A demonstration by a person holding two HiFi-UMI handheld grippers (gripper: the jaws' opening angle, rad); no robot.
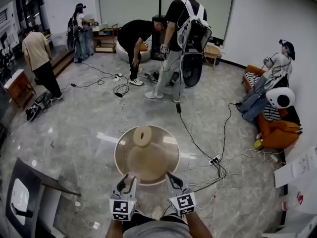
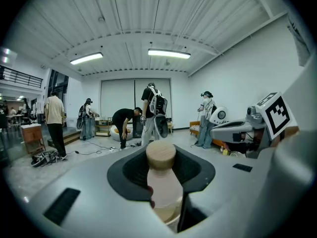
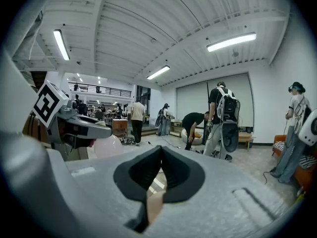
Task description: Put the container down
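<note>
A round beige container [image 1: 147, 154] with a lid and a wooden knob [image 1: 142, 135] hangs over the grey floor, held at its near rim by both grippers. My left gripper [image 1: 126, 180] grips the rim on the left, and my right gripper [image 1: 173, 178] grips it on the right. In the left gripper view the knob [image 2: 161, 155] rises between the jaws of the left gripper [image 2: 163, 182], which press on the pale container wall [image 2: 166, 200]. In the right gripper view the right gripper [image 3: 159, 175] has its jaws almost together on a thin beige edge of the container [image 3: 153, 205].
Black cables and a power strip [image 1: 214, 159] run over the floor to the right of the container. A dark board with a white panel [image 1: 22, 195] lies at the lower left. Several people stand farther back [image 1: 183, 38]. An orange sofa [image 1: 277, 130] stands at the right wall.
</note>
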